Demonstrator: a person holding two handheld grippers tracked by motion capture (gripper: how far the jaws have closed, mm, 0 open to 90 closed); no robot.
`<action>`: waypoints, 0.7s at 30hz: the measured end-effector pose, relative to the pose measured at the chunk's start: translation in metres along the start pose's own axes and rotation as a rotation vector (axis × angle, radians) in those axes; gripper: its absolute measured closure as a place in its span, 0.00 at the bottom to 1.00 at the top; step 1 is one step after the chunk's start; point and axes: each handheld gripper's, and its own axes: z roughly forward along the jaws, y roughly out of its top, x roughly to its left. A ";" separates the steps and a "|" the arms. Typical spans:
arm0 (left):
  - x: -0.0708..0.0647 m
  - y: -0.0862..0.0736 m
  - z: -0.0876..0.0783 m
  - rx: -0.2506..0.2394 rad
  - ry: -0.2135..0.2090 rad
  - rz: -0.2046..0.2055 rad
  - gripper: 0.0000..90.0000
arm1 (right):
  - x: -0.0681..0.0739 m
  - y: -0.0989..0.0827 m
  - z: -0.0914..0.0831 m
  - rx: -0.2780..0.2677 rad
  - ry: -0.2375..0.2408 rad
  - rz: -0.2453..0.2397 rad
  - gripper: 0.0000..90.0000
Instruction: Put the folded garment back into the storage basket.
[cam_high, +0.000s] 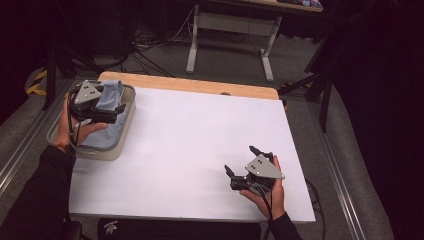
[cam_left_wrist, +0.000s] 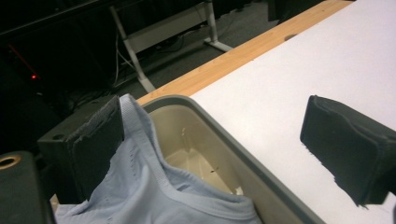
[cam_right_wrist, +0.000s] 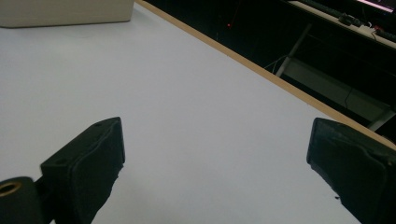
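High view: blue garment (cam_high: 111, 102) runs lengthwise along bin (cam_high: 126, 121) (both hand-held grippers gape).

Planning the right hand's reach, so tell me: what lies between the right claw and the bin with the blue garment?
Nothing: in the high view, bare white table stretches from the right claw to the bin.

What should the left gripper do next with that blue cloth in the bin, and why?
Probably lift the left gripper up and clear of the bin. Its jaws stand wide open, and the light blue cloth already lies inside, merely brushing one pad, so nothing seems left to hold. The right gripper waits open over bare table.
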 end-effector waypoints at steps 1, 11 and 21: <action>-0.001 0.001 0.000 -0.001 0.001 0.007 0.06 | 0.000 0.000 0.000 -0.003 -0.004 -0.001 0.06; -0.010 0.003 0.001 -0.024 0.002 0.010 0.05 | 0.000 -0.002 0.001 -0.014 -0.032 -0.002 0.06; -0.018 0.005 -0.002 -0.063 -0.020 -0.011 0.05 | 0.000 -0.002 0.001 -0.016 -0.034 -0.007 0.06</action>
